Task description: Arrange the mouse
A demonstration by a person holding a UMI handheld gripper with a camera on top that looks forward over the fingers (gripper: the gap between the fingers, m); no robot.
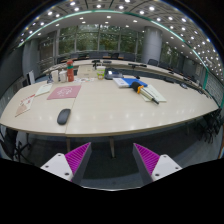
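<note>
White jaws — magenta ridged pads (76,157)

A long, light wooden table (110,108) carries a dark mouse (64,116) near its front edge. Farther back lie a pink book (64,92), papers (140,88) and bottles (62,74).

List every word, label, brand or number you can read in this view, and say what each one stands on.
None can be read.
The pink book and the papers on the table may bear print, but it is too small to read.
The mouse shows no legible brand.
The gripper, fingers open, bears no visible marking.
</note>
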